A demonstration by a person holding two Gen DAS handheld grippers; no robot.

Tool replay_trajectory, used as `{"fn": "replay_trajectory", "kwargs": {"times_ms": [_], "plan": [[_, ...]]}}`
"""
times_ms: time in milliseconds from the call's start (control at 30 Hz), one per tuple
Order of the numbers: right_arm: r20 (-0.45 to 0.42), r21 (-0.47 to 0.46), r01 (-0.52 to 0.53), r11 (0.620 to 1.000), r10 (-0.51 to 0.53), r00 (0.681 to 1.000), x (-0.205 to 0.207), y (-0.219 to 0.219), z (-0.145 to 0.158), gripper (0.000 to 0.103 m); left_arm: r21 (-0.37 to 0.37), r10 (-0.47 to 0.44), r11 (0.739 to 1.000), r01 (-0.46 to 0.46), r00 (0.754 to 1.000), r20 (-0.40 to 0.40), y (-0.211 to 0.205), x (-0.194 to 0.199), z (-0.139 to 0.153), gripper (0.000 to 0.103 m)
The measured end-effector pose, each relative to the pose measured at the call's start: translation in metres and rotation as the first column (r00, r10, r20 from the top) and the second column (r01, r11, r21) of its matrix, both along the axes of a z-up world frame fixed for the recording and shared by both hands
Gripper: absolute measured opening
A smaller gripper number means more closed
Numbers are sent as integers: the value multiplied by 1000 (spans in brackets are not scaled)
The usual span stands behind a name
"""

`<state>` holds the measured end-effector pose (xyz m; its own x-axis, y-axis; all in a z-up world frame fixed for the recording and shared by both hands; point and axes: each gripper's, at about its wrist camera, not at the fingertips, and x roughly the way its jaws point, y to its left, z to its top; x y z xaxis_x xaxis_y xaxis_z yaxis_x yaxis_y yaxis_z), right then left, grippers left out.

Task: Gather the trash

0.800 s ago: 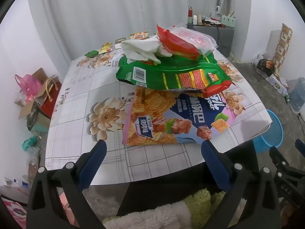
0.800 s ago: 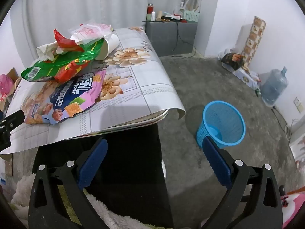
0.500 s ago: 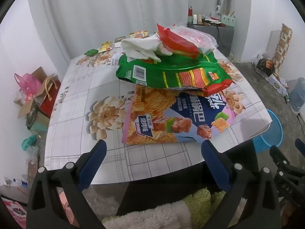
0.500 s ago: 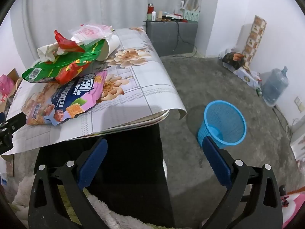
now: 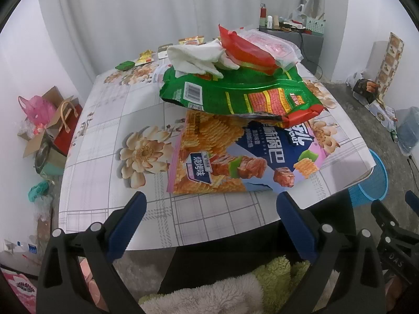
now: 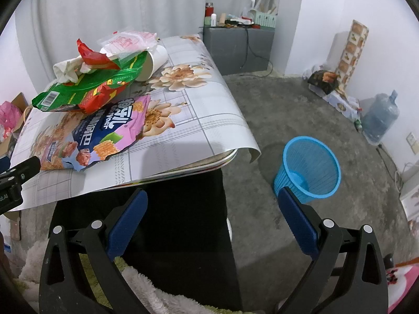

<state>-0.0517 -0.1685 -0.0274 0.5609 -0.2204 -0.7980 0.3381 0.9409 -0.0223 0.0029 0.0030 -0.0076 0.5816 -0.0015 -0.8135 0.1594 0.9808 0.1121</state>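
both tongs, left tongs [image 5: 209,209] and right tongs [image 6: 212,206], wide apart, holding nothing. wrapper pile [image 5: 235,96] on table [image 5: 104,130]; blue bin [image 6: 309,167] on floor, right.

1. Green snack bag [image 5: 243,96]: glossy, crinkled plastic film.
2. Bench [image 5: 104,141] cover: smooth, slightly shiny sheet (floral print).
3. Blue bin [image 6: 309,167]: plastic mesh.
4. Floor [image 6: 301,110]: rough, matt grey.
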Motion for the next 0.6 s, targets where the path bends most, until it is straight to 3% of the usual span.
{"fn": "replay_trajectory", "kwargs": {"times_ms": [600], "plan": [[-14, 5, -4, 1000, 4, 1000, 2, 4, -2, 95, -2, 0, 1000, 0, 1000, 0, 1, 0, 0, 97]]}}
